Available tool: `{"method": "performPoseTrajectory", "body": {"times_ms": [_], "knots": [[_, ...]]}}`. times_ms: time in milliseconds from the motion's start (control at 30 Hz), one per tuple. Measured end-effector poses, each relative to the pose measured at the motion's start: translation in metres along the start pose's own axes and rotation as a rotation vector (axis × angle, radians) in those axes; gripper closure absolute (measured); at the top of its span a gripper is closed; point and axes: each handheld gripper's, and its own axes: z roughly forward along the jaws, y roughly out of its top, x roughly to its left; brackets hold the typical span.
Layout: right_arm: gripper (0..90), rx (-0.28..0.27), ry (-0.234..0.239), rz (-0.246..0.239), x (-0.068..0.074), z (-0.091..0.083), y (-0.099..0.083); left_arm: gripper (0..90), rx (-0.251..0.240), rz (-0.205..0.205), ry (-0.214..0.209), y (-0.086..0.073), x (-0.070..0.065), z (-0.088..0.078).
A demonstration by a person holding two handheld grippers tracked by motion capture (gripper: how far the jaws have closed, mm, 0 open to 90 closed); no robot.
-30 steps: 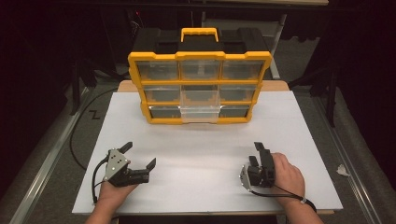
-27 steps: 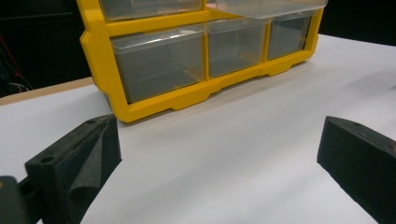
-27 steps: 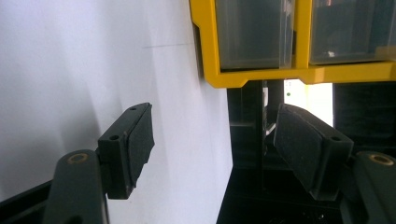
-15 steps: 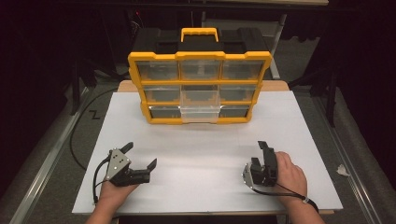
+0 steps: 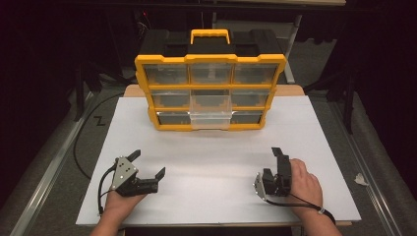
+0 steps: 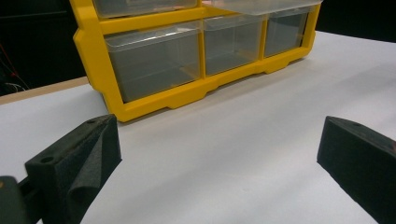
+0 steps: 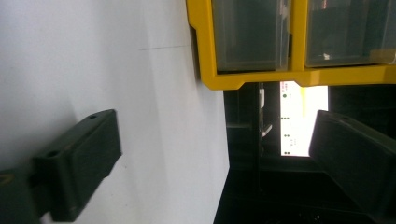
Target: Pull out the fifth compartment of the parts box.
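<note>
From above, we rest both claws on the white worktop [image 5: 216, 147], left claw [image 5: 147, 164] spread and empty, right claw [image 5: 265, 164] just opening, empty. Each claw view faces the yellow organizer [image 5: 210, 93], well apart at the far edge.

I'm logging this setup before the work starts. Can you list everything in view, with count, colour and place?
Plastic drawer organiser with a top handle: one, yellow frame on a black body, far middle of the table.
Clear plastic drawers: nine, three rows of three; the bottom-middle drawer is pulled out, the rest are in.
White table top: one, under everything.
Crumpled scrap: one, white, on the floor at right.
Left gripper: one, black, near left of the table, jaws open, holding nothing.
Right gripper: one, black, near right, turned on its side, jaws just opened, holding nothing.
</note>
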Motion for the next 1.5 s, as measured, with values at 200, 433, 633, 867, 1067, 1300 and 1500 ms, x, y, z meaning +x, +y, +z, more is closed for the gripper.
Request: {"method": "performPoseTrajectory", "body": {"times_ms": [200, 433, 633, 867, 1067, 1300, 1500], "knots": [[0.8, 0.002, -0.021, 0.007, -0.002, 0.000, 0.000, 0.3, -0.002, 0.000, -0.001, 0.000, 0.000, 0.000], [0.9, 0.011, -0.017, 0.093, -0.004, 0.000, -0.003, 0.3, 0.002, -0.001, 0.001, 0.000, 0.000, 0.000], [1.0, 0.034, 0.066, 0.301, -0.006, 0.008, -0.015, 0.3, 0.009, -0.005, 0.006, 0.000, 0.000, 0.000], [1.0, 0.039, 0.134, 0.523, -0.009, 0.016, -0.028, 0.3, 0.021, -0.010, 0.005, 0.000, 0.000, 0.001], [1.1, 0.036, 0.229, 0.743, -0.012, 0.018, -0.037, 0.3, 0.028, -0.012, 0.005, 0.000, 0.001, 0.002], [1.2, -0.018, 0.310, 0.988, -0.019, 0.017, -0.043, 0.3, 0.024, -0.018, 0.009, 0.000, 0.002, 0.001], [1.2, -0.092, 0.319, 1.112, -0.027, 0.010, -0.046, 0.3, 0.016, -0.038, 0.009, 0.000, 0.004, 0.001]]}}
